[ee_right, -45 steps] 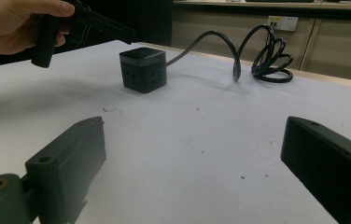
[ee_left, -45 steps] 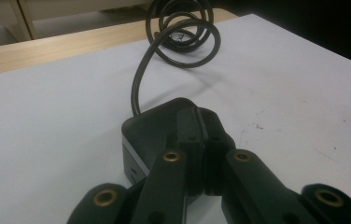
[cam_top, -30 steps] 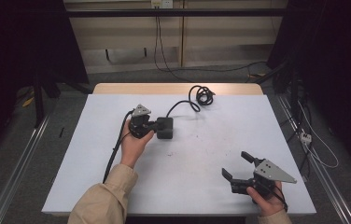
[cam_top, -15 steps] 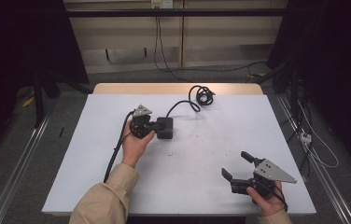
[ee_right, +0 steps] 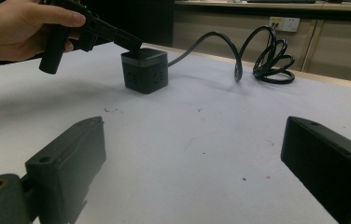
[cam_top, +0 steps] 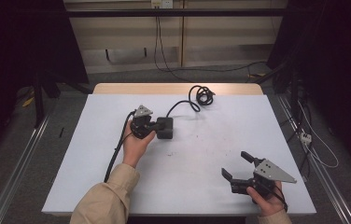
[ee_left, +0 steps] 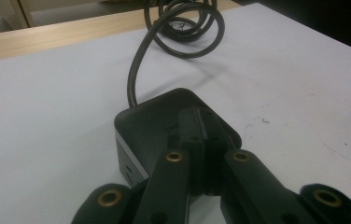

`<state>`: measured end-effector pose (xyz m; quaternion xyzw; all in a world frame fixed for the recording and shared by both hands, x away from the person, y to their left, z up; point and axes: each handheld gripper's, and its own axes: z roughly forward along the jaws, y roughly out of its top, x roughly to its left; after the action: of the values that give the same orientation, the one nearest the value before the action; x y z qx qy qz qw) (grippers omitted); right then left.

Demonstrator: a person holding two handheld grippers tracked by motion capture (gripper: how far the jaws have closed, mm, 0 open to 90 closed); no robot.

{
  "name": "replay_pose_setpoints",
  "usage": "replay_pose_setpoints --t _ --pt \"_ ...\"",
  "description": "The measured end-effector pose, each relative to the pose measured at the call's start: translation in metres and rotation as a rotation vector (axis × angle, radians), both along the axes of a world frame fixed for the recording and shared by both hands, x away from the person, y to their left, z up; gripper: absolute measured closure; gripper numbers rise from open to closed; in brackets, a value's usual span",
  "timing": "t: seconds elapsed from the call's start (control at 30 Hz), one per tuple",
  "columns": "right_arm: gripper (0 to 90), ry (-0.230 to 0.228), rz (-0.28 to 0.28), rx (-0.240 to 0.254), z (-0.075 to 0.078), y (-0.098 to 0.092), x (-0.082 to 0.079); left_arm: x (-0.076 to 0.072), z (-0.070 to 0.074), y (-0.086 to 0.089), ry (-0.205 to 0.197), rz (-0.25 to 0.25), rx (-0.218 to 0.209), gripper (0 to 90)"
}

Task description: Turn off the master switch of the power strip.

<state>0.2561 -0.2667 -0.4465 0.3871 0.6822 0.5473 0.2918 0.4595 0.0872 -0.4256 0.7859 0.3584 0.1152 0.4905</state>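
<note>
Near the middle of the white table (cam_top: 71,154), the left gripper (cam_top: 157,128) is held level and low, its jaws pressed together with nothing between them, the tips resting over the top of a black cube power socket (cam_top: 165,127). In the left gripper view the closed jaws meet at (ee_left: 200,154) right above the cube's lid (ee_left: 155,116); whether the tips actually press on it or hang just clear I cannot tell. The left hand (cam_top: 135,142) wraps the grip from behind, wrist straight, the forearm in a tan sleeve (cam_top: 106,198) coming up from the near edge. A grey three-cornered plate (cam_top: 142,111) sits on top of that gripper, and its cable (cam_top: 117,149) trails back along the sleeve.

From the right gripper view the same hand (ee_right: 19,28) is cut off at the frame's edge, and the socket (ee_right: 144,70) shows outlets on its side faces, too dark to count. The cube's black cord (cam_top: 183,105) runs away to a loose coil (cam_top: 202,94) near the far edge of the table.

Well apart, at the near right corner, the right gripper (cam_top: 239,165) lies low in the right hand (cam_top: 267,200), jaws spread wide and empty, pointing toward the socket across bare tabletop.
</note>
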Motion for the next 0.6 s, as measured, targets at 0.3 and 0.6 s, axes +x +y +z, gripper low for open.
replay_pose_setpoints --t 0.3,0.6 --pt "6.3 0.001 -0.001 0.000 -0.0001 -0.0004 0.0002 0.0012 -0.0009 0.0005 -0.003 -0.007 0.000 90.0" --pt "6.3 -0.001 0.000 -0.001 0.0001 0.0000 0.0000 -0.0002 -0.0006 -0.0007 -0.026 -0.013 0.026 90.0"
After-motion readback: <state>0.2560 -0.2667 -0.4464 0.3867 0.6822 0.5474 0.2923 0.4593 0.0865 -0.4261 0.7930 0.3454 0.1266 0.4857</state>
